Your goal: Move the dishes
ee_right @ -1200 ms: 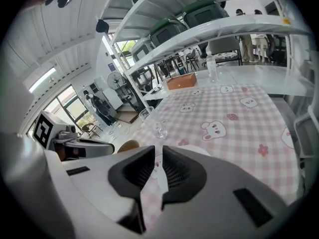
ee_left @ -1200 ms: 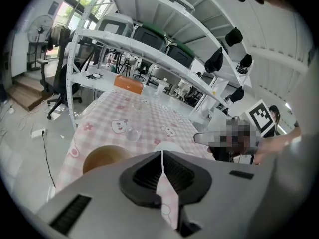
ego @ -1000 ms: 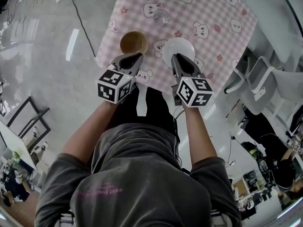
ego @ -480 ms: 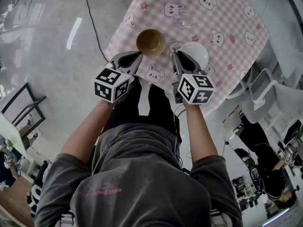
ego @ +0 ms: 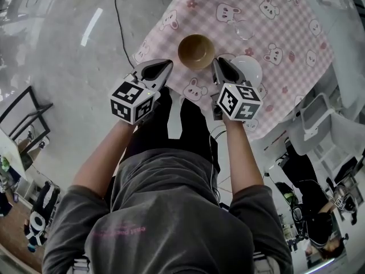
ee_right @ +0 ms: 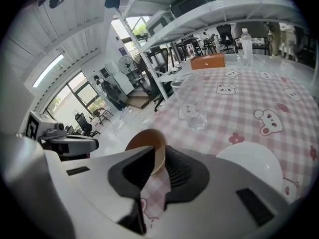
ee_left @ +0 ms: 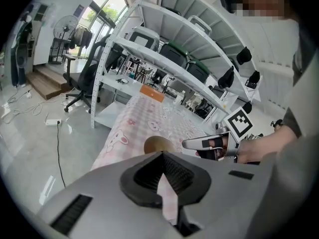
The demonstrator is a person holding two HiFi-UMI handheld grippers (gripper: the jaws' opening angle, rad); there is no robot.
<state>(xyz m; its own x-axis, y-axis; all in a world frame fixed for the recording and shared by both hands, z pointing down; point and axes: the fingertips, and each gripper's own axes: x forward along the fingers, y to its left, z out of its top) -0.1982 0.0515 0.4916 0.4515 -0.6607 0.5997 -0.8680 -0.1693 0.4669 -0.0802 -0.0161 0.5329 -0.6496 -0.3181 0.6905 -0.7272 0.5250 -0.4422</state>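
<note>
We've got the left tongs (ego: 162,66) closed on nothing and the right tongs (ego: 219,66) slightly apart and empty, probably to take the rim of the brown bowl (ego: 196,51) just ahead on the counter (ego: 285,33), with the white plate (ego: 251,68) just to their right.

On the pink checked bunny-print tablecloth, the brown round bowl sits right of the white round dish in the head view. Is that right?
Not quite: the brown round bowl sits left of the white round dish on the pink checked bunny-print tablecloth. The head view shows it.
</note>
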